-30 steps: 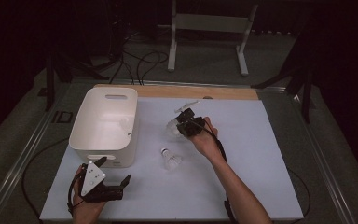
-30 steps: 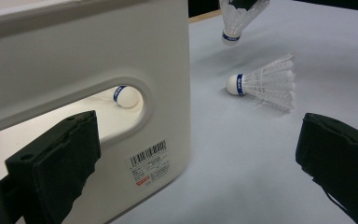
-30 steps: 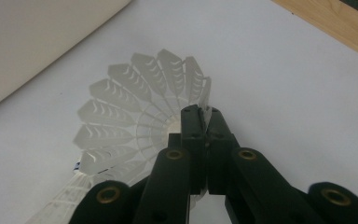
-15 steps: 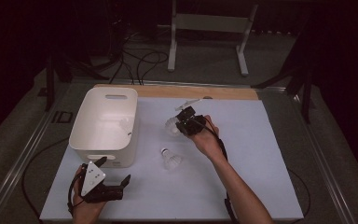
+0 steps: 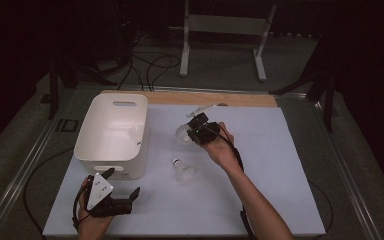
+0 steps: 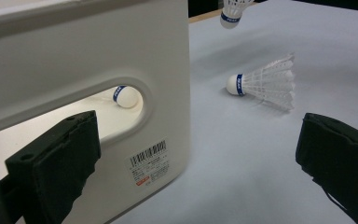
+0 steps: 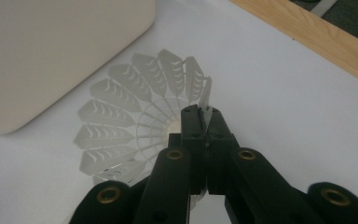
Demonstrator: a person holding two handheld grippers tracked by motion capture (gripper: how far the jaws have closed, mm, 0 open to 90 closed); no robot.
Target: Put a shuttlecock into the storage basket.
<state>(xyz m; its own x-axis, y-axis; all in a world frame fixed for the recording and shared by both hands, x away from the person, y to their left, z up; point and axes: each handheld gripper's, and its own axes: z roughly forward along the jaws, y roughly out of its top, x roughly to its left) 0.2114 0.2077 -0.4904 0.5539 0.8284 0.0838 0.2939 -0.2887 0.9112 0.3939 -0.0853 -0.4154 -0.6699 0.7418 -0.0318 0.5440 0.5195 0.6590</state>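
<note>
Beside the bin (image 5: 111, 131), right gripper (image 7: 204, 122) fingers pinch a shuttlecock (image 7: 135, 123), cork hidden.

In the right gripper view the held shuttlecock (image 7: 135, 126) has its cork hidden under the feather skirt and the black jaws, and the nearest feathers are covered by the right gripper (image 7: 204, 122). In the high view this shuttlecock (image 5: 183, 134) is a small pale blur. In the left gripper view it (image 6: 232, 11) is cut off by the top edge, leaving the blue-banded cork. The shuttlecock in the bin (image 6: 125, 96) shows through the handle slot as a cork alone; its feathers lie behind the bin (image 6: 121, 42) wall. The print on the bin's label (image 6: 150, 161) is too small to read. The left gripper (image 6: 191, 163) is cropped by the bottom edge.
</note>
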